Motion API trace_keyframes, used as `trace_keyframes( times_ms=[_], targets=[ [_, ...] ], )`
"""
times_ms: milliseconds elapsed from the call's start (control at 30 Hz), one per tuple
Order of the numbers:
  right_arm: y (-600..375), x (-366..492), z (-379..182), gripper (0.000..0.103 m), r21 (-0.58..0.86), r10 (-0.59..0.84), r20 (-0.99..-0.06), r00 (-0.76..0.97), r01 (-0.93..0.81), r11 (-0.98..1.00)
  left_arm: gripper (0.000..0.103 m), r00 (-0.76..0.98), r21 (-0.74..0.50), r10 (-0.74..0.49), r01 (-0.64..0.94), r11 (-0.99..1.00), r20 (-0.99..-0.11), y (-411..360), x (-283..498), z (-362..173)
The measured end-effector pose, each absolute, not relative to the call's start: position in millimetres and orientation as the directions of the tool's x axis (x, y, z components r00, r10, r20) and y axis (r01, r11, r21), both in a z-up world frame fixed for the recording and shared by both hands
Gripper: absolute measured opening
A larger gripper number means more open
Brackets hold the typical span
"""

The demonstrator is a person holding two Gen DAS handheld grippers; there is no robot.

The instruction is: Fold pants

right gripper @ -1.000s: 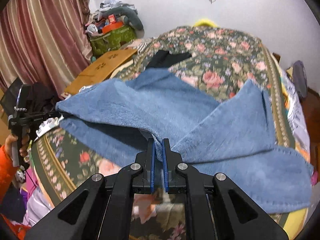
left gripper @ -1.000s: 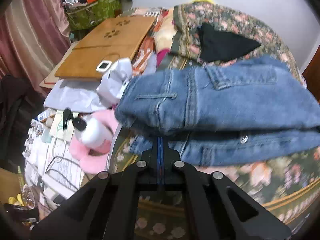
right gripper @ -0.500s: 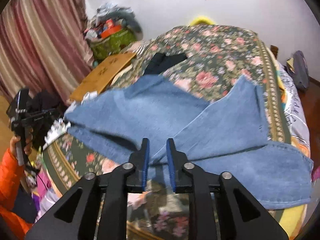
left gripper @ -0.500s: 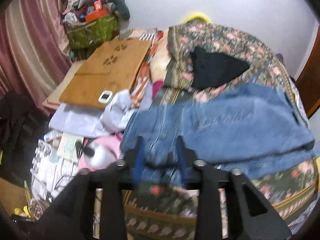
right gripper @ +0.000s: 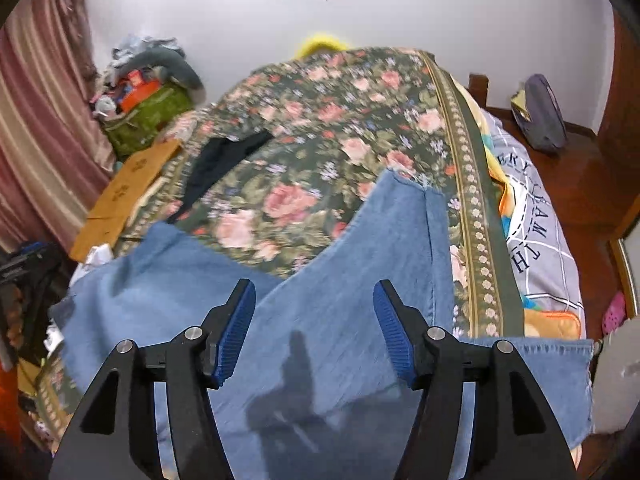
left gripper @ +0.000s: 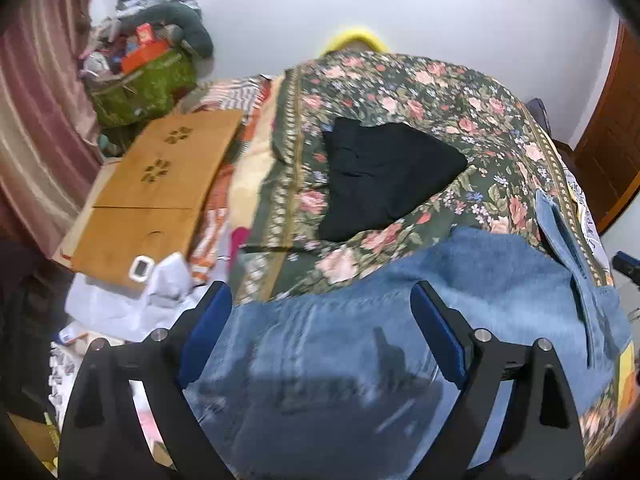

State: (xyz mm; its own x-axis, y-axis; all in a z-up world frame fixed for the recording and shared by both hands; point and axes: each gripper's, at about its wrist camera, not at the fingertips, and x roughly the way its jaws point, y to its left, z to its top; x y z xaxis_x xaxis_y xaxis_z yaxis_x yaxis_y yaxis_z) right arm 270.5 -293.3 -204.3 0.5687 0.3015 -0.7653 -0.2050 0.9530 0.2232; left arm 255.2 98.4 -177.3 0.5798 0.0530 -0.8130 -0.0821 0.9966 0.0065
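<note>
Blue jeans [left gripper: 460, 292] lie folded across the near edge of the floral bedspread [left gripper: 420, 92]. In the right wrist view the jeans [right gripper: 360, 264] show a leg end pointing away up the bed. My left gripper [left gripper: 322, 320] is open and empty, raised above the waist end. My right gripper [right gripper: 314, 320] is open and empty, raised above the leg end. Both cast shadows on the denim.
A black garment [left gripper: 376, 176] lies on the bedspread beyond the jeans. A brown board [left gripper: 160, 176] and cluttered papers sit left of the bed. A green basket [left gripper: 148, 84] stands by the curtain. A grey pillow [right gripper: 536, 236] lies at the right.
Both grippers were shut on the denim a second ago. They have opened wide, let the jeans drop onto the bed, and lifted up and back.
</note>
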Motion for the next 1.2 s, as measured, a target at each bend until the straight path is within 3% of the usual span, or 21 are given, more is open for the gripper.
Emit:
trace_keyframes(
  times_ms=[600,700,767,833,867,1000,1200],
  targets=[
    [-315.1,446.1,-296.7,0.057,0.247,0.248,-0.855,0.456,-0.063,0.967,0.092,0.435,0.079,0.065,0.013,0.997,-0.898,59.7,357.6,-247.4],
    [-313.5,453.8,-304.5,0.050,0.241,0.250,-0.848,0.467,-0.080,0.967,0.092,0.429,0.091,0.071,0.028,0.995,-0.900,54.6,359.5,-249.8],
    [-313.4,452.6,-303.2,0.035,0.232,0.247,-0.841,0.482,-0.091,0.969,0.092,0.430,0.093,0.067,0.040,0.995,-0.900,50.9,358.1,-248.7],
    [-315.1,451.5,-302.6,0.014,0.218,0.229,-0.847,0.480,-0.080,0.973,0.092,0.429,0.097,0.066,0.050,0.994,-0.901,45.0,356.9,-247.4],
    [-315.9,451.7,-302.1,0.011,0.209,0.224,-0.851,0.475,-0.085,0.974,0.092,0.429,0.098,0.065,0.056,0.994,-0.901,41.5,355.8,-245.7],
    [-326.4,442.5,-286.1,0.006,0.224,0.242,-0.842,0.482,-0.095,0.970,0.092,0.437,0.105,0.056,0.087,0.991,-0.898,23.4,347.6,-235.9],
    [-378.5,392.4,-219.1,0.006,0.253,0.252,-0.772,0.584,-0.081,0.964,0.092,0.442,0.094,0.009,0.171,0.981,-0.897,-24.7,324.2,-218.5]
  ],
)
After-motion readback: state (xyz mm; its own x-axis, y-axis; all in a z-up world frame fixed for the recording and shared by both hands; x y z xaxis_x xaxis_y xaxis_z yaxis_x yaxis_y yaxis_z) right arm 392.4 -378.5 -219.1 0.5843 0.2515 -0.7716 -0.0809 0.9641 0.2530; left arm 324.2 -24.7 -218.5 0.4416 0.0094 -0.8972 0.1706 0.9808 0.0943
